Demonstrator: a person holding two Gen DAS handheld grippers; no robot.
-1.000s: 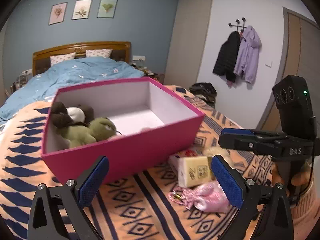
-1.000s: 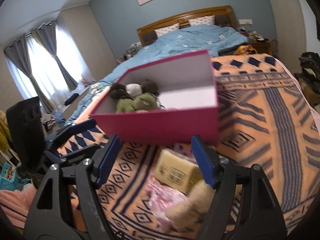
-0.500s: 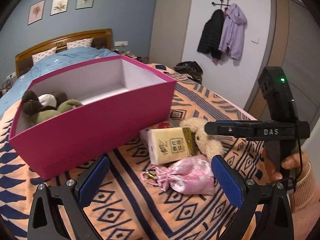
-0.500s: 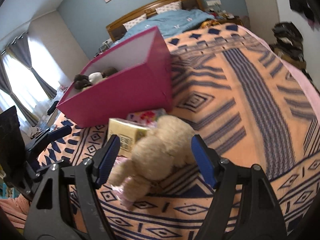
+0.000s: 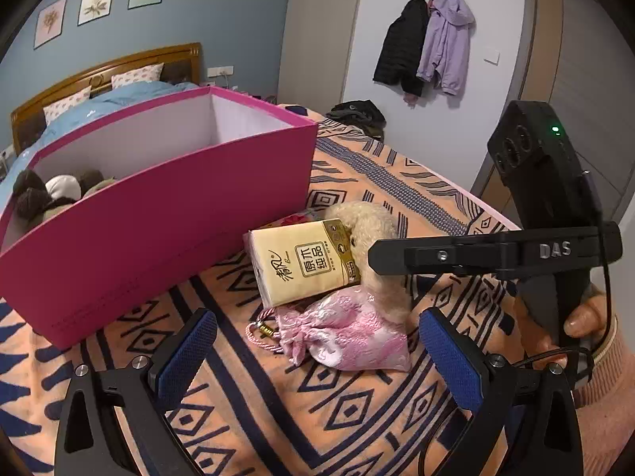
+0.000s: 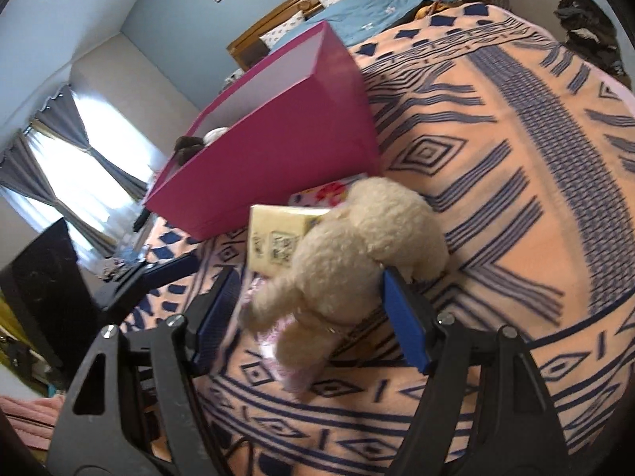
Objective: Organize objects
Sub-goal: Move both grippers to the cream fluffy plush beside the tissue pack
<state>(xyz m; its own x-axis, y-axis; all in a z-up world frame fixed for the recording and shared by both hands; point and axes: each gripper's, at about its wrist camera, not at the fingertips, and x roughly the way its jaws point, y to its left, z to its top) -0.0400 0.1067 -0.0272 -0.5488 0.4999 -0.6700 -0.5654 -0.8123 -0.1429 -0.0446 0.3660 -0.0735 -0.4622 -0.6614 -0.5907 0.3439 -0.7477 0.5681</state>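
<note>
A cream plush toy [image 6: 357,238] lies on the patterned blanket against a yellow tissue pack [image 5: 301,261] and a pink satin pouch [image 5: 349,333]. A floral packet [image 6: 329,192] peeks out behind them. My right gripper [image 6: 307,277] is open and straddles the plush toy's lower body; its right pad [image 6: 401,309] is at the fur and its left pad stands apart. From the left wrist, the right gripper [image 5: 381,254] is side-on at the toy. My left gripper [image 5: 317,317] is open just before the pouch, touching nothing. The pink box [image 5: 158,214] holds brown, white and green plush toys [image 5: 47,194].
A hand in a pink sleeve [image 5: 587,317] holds the right gripper's handle. The blanket [image 6: 516,158] stretches wide to the right. Beyond are a blue duvet [image 6: 369,8], coats on a wall hook [image 5: 428,43], a dark clothes pile [image 5: 357,113] and a curtained window [image 6: 79,166].
Both grippers have sunk and closed in on the pile beside the box. The right gripper has rolled and come around the cream plush toy. The left view has swung from the box to the pile.
</note>
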